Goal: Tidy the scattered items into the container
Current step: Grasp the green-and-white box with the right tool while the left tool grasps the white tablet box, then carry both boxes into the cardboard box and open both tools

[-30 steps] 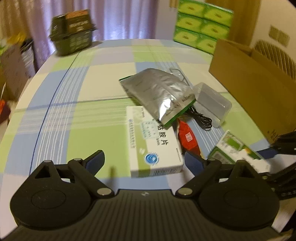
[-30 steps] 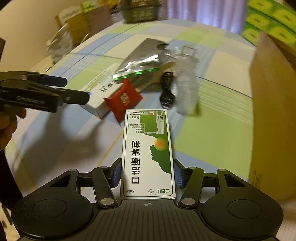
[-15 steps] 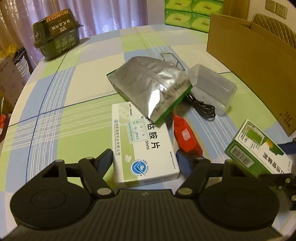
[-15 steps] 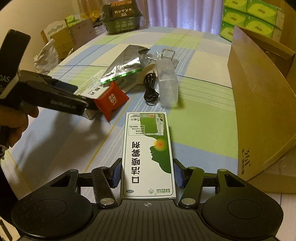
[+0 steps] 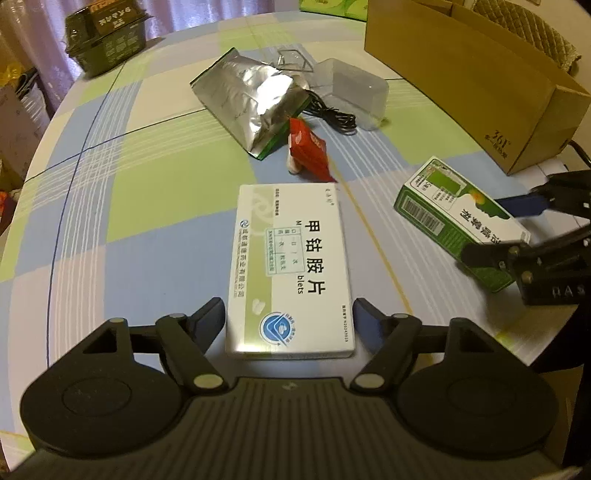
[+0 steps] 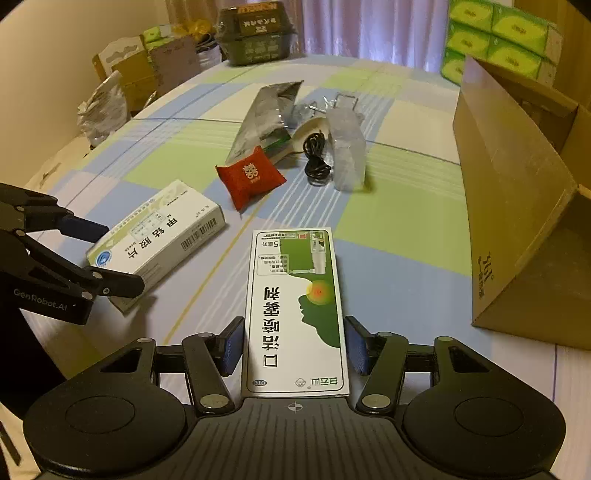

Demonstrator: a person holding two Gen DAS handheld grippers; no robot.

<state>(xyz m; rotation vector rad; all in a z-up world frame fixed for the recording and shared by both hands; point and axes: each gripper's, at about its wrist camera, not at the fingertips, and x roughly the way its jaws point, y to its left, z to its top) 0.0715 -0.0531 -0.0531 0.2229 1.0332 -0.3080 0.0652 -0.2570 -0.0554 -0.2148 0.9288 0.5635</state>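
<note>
Left wrist view has the white tablet box [image 5: 291,273] lying lengthwise between the left gripper [image 5: 289,317] fingers, jaws set against its two long sides, so it looks held; from the right wrist view the same box [image 6: 159,236] appears tilted, its near end up in that gripper [image 6: 99,258] and a low corner close to the tablecloth [image 6: 399,221]. Over to the right, the right gripper [image 6: 294,345] is closed on the green-and-white spray box [image 6: 295,314], pads pressed to both long edges, carrying it above the table's near edge. Ahead of both, toward the table's middle, the loose pile sits: a red packet [image 6: 251,177] nearest, leaning against a silver foil pouch [image 5: 251,99], with a coiled black cable [image 6: 316,158] just beside and a clear plastic case [image 6: 347,147] touching the cable's far side. Along the table's right edge stands the open cardboard carton [image 6: 517,206], well apart from the pile. At the far edge a dark green box [image 6: 255,33] rests, and stacked green tissue packs [image 6: 498,37] show behind the carton.
</note>
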